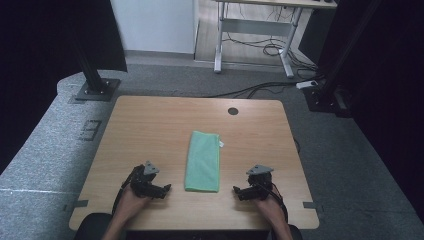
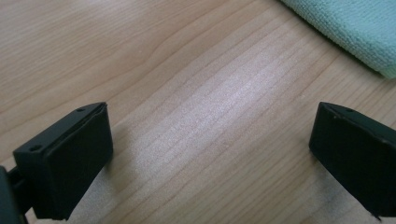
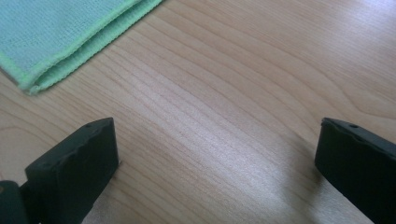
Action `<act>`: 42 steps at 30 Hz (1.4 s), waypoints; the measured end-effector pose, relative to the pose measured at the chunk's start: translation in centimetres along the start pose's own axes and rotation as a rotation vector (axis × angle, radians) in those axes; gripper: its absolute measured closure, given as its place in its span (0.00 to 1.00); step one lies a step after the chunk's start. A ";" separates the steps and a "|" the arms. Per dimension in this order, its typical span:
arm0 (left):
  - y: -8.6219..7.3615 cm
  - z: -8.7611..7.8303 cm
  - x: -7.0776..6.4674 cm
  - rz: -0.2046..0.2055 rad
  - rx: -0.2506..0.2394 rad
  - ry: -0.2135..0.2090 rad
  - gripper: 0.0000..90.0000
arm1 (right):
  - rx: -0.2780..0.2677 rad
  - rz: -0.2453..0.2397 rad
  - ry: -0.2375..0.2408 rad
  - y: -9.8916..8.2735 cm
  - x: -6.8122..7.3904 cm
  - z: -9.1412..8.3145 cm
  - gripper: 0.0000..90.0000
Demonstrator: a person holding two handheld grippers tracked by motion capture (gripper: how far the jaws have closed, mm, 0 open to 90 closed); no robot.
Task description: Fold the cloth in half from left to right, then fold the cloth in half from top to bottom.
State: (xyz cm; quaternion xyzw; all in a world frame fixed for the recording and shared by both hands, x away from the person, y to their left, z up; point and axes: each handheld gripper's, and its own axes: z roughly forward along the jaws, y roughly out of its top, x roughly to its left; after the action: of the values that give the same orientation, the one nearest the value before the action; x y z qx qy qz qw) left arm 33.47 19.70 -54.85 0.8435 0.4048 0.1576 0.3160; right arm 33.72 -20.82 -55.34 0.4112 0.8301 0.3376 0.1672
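Folded green cloth (image 1: 203, 161) lies centre frame on the table (image 1: 150, 130). Left gripper (image 1: 162, 190) and right gripper (image 1: 240, 192) flank its lower end, jaws wide, nothing between them.

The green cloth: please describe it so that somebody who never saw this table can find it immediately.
Look at the wooden table in the high view. Near its middle, slightly toward the person's edge, lies the green cloth, folded into a long narrow rectangle between the left gripper and the right gripper. It is the table's single soft, mint-coloured thing.
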 end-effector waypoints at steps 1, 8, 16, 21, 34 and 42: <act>0.0 0.0 0.0 -0.001 -0.001 -0.002 0.00 | -0.002 -0.003 0.002 -0.1 0.0 0.1 0.00; 0.0 0.1 0.2 -0.011 0.006 -0.010 0.00 | -0.023 0.003 0.009 -0.2 0.1 0.3 0.00; 0.0 0.1 0.2 -0.013 0.006 -0.008 0.00 | -0.023 0.003 0.008 -0.2 0.1 0.3 0.00; 0.1 0.1 0.2 -0.021 0.004 -0.003 0.00 | -0.024 0.002 0.009 -0.1 0.1 0.4 0.00; 0.1 0.1 0.2 -0.026 0.004 0.001 0.00 | -0.023 0.005 0.009 0.0 0.2 0.5 0.00; 0.1 0.1 0.1 -0.031 0.004 0.008 0.00 | -0.020 0.000 0.056 1.4 1.5 1.1 0.01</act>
State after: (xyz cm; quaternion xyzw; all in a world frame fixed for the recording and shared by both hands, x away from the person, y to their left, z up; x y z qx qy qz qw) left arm 33.69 19.71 -54.89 0.8372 0.4194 0.1549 0.3150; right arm 34.25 -18.55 -55.13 0.3999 0.8311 0.3571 0.1480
